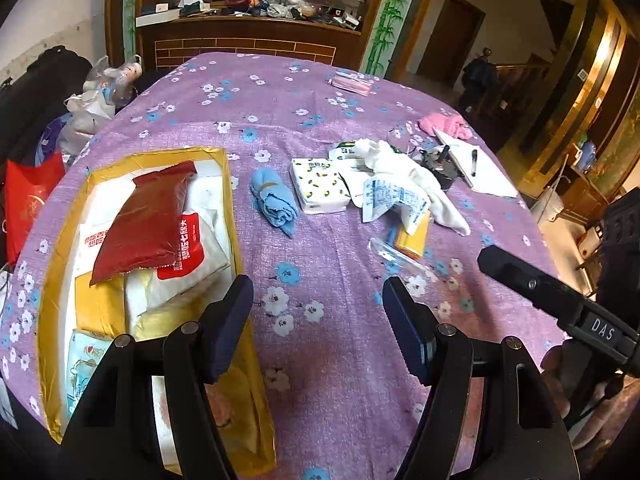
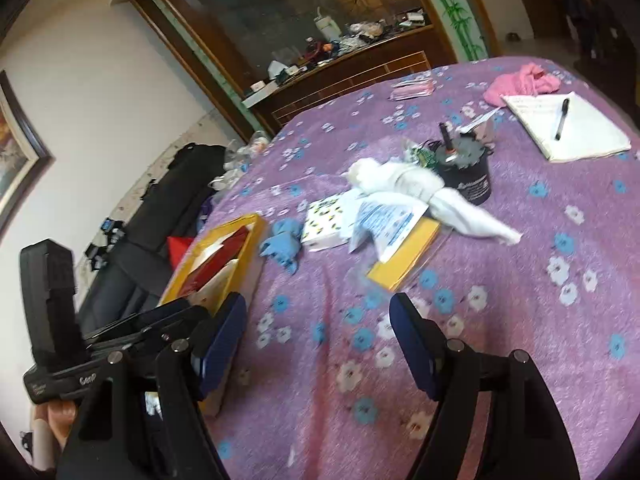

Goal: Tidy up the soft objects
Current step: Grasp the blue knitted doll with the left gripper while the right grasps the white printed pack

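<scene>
A yellow box (image 1: 224, 184) at the table's left holds a red packet (image 1: 148, 216) and several tissue packs. On the purple cloth beside it lie a rolled blue cloth (image 1: 274, 200), a patterned tissue pack (image 1: 320, 186), a white cloth (image 1: 404, 172) and a pink cloth (image 1: 446, 124) at the far right. My left gripper (image 1: 318, 320) is open and empty, above the cloth beside the box. My right gripper (image 2: 318, 338) is open and empty, short of the blue cloth (image 2: 282, 246) and white cloth (image 2: 416, 186). The box (image 2: 240, 240) is to its left.
A black jar (image 2: 466, 172) stands by the white cloth. A notebook with a pen (image 2: 568, 124) lies at the right, a yellow packet (image 2: 404, 258) under printed paper in the middle, a pink pack (image 2: 412, 90) at the far edge. Bags crowd the table's left side.
</scene>
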